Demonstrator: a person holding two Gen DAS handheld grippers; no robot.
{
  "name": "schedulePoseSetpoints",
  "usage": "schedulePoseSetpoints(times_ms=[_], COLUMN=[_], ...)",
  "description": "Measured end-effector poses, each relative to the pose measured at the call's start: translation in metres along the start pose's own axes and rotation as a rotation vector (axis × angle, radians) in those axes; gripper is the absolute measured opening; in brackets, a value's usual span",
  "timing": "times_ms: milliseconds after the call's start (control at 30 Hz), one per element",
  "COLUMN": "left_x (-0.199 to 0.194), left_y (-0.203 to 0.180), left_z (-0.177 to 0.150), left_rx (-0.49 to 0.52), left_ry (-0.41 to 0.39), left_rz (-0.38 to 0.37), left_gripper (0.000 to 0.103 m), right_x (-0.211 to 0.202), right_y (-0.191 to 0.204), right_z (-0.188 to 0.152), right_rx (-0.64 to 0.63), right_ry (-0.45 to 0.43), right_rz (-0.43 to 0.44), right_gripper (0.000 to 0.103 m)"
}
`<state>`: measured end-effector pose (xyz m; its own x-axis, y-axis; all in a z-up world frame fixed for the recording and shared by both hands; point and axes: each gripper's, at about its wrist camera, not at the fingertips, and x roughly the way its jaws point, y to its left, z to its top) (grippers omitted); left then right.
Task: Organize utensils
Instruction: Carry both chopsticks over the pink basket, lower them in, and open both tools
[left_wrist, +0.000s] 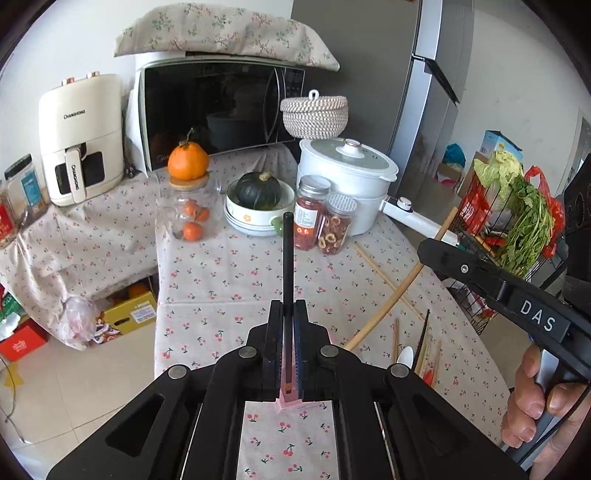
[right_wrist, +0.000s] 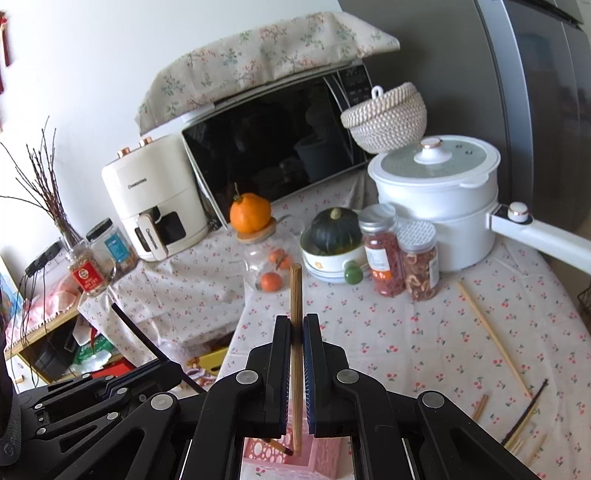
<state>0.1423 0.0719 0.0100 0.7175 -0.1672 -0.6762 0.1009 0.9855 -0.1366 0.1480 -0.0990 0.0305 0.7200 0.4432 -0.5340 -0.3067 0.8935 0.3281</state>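
The left gripper (left_wrist: 287, 317) clamps a black chopstick (left_wrist: 288, 258) and the right gripper (right_wrist: 295, 332) a bamboo chopstick (right_wrist: 295, 295), both tips over the pink perforated holder (right_wrist: 325, 452); several loose chopsticks (right_wrist: 491, 332) remain on the tablecloth.

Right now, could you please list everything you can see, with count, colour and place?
black chopstick: one, black, in left gripper
wooden chopstick: one, tan, in right gripper
pink holder: one, pink, below both grippers
loose chopsticks: several, tan and black, on table at right
table: one, cherry-print cloth
microwave: one, black door, at back
air fryer: one, cream, back left
white pot: one, white, back right
squash: one, dark green, in bowl
spice jars: two, red contents, mid-table
left gripper: shut
right gripper: shut
hand: one, right edge
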Motion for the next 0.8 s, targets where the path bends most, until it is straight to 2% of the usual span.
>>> schedulePoseSetpoints(times_ms=[167, 333, 633, 767, 800], left_x=[0.015, 0.027, 0.031, 0.031, 0.030], left_y=[0.005, 0.008, 0.006, 0.005, 0.005], left_z=[0.003, 0.004, 0.007, 0.006, 0.006], left_rx=[-0.018, -0.033, -0.024, -0.025, -0.025], left_ry=[0.032, 0.053, 0.023, 0.022, 0.025], left_rz=[0.000, -0.005, 0.006, 0.027, 0.032], left_gripper=[0.005, 0.005, 0.005, 0.008, 0.014], right_x=[0.029, 0.045, 0.055, 0.051, 0.050], right_y=[-0.008, -0.014, -0.021, -0.026, -0.028], right_z=[-0.005, -0.007, -0.010, -0.009, -0.008], right_rx=[0.023, 0.042, 0.066, 0.091, 0.096], right_ry=[0.071, 0.106, 0.127, 0.122, 0.121], right_rz=[-0.003, -0.007, -0.003, 0.008, 0.011], right_gripper=[0.005, 0.005, 0.006, 0.013, 0.016])
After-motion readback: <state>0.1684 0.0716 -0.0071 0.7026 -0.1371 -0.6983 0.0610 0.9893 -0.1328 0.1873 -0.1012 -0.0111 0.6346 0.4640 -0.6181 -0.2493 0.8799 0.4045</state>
